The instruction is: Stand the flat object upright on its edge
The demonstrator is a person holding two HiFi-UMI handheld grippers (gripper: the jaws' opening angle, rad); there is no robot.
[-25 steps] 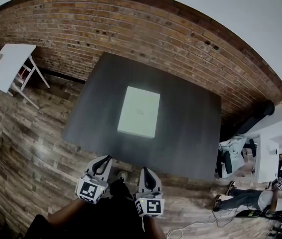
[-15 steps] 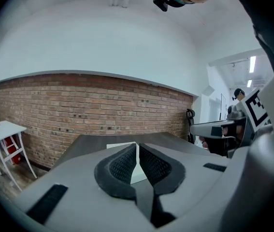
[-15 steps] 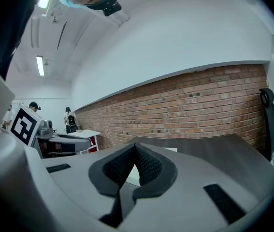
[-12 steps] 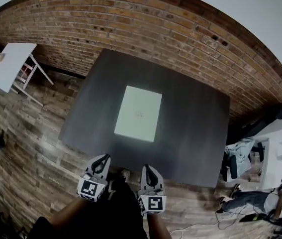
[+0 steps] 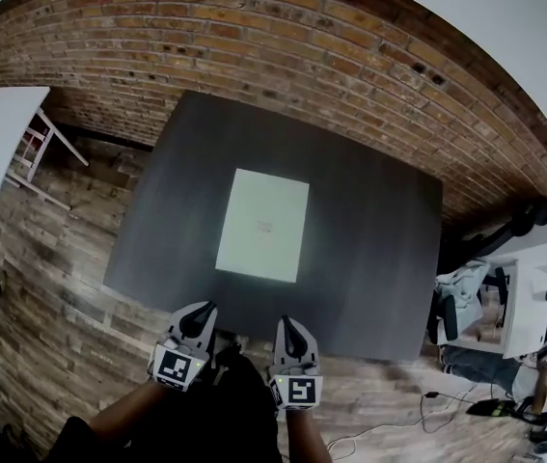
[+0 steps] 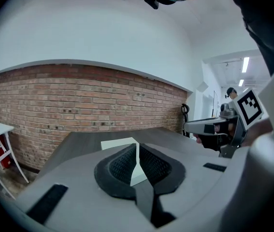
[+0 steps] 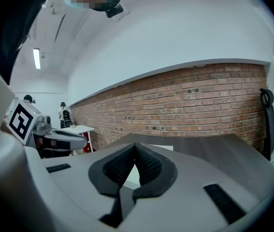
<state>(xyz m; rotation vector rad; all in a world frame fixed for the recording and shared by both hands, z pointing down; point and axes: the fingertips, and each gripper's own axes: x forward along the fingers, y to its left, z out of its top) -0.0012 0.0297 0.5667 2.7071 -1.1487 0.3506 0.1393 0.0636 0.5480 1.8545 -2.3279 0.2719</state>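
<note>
A flat white rectangular panel [image 5: 263, 225] lies face up in the middle of the dark grey table [image 5: 369, 249]. It shows past the jaws in the left gripper view [image 6: 120, 143] and in the right gripper view [image 7: 162, 148]. My left gripper [image 5: 204, 309] and right gripper [image 5: 286, 322] hover side by side just short of the table's near edge, both shut and empty, pointing toward the panel. Neither touches it.
A brick wall [image 5: 254, 37] runs behind the table. A small white table [image 5: 1, 133] stands at the far left over the wooden floor [image 5: 32, 287]. At the right are white furniture [image 5: 519, 307], a black chair and cables on the floor.
Both grippers have edged forward toward the table's near edge. The table and panel sit larger and nearer in the head view than before.
</note>
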